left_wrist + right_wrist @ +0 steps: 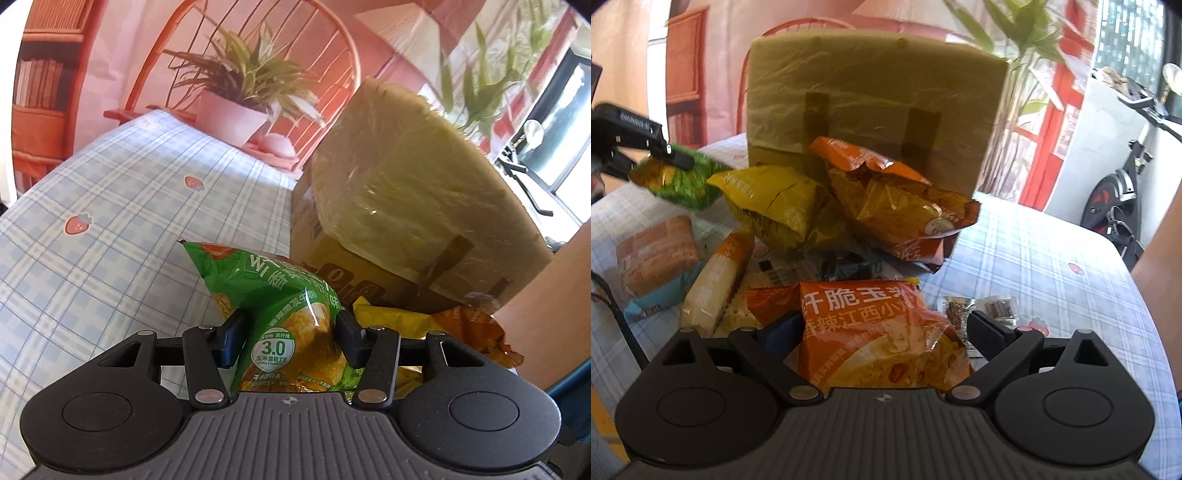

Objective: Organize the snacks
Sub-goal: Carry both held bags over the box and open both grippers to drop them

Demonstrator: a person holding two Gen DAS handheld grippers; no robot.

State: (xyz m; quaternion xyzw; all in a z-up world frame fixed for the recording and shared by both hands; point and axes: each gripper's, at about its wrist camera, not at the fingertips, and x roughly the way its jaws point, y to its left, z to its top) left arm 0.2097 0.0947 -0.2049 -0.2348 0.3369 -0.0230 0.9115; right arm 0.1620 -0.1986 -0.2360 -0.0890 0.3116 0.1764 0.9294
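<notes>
Left gripper (288, 338) clamped on a green snack bag (284, 314), lifted off the checked tablecloth (129, 206). Right gripper (886, 328) with fingers wide apart, an orange snack bag (871, 332) lying between them, pads not pressing it. Beyond: a yellow bag (772, 199) and another orange bag (897, 195) heaped against a wrapped cardboard box (871, 92). Potted plant (240, 96) at the far table edge.
</notes>
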